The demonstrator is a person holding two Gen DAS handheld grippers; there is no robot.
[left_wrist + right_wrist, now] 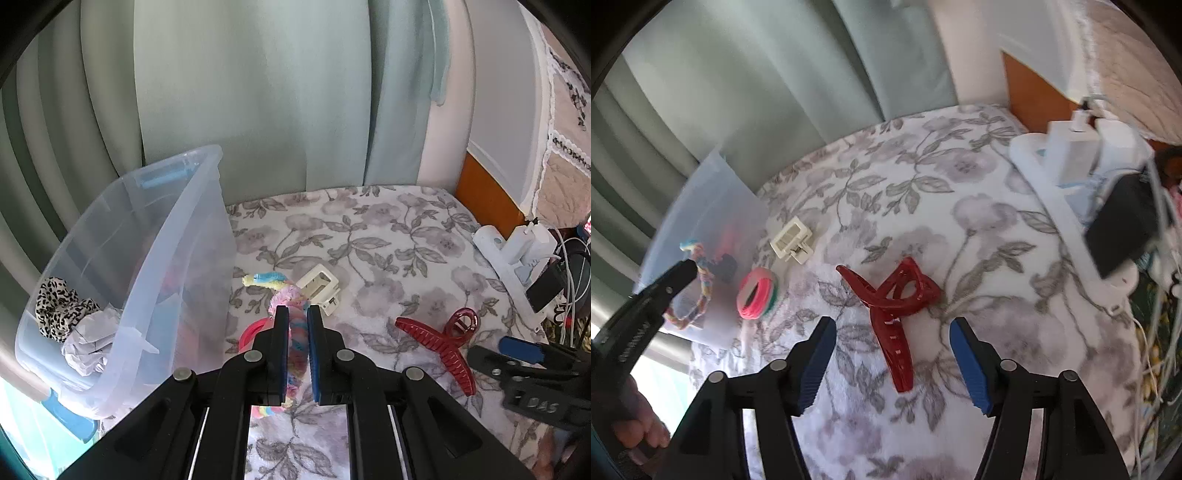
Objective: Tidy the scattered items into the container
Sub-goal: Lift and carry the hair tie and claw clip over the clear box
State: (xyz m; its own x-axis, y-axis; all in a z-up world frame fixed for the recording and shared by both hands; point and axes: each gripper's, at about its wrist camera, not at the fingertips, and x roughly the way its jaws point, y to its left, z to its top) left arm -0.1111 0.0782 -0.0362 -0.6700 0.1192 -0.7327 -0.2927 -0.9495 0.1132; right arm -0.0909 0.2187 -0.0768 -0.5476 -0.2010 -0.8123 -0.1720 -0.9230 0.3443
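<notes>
red hair clip (pixel 891 306): flat on bed, centre | cream clip (pixel 791 240): far-left | pink bands (pixel 757 293): stacked beside clear bin (pixel 122 280), left

a floral blanket (pixel 960 229) carries a red claw clip (pixel 894 302), cream clip (pixel 790 240) at ten o'clock, pink hair ties (pixel 757 293) at nine.

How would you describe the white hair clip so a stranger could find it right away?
Start at the clear plastic bin on the floral blanket. Just beside its wall lies the white hair clip, beyond the pink hair ties. It is boxy and rectangular, unlike the curvy red claw clip.
</notes>
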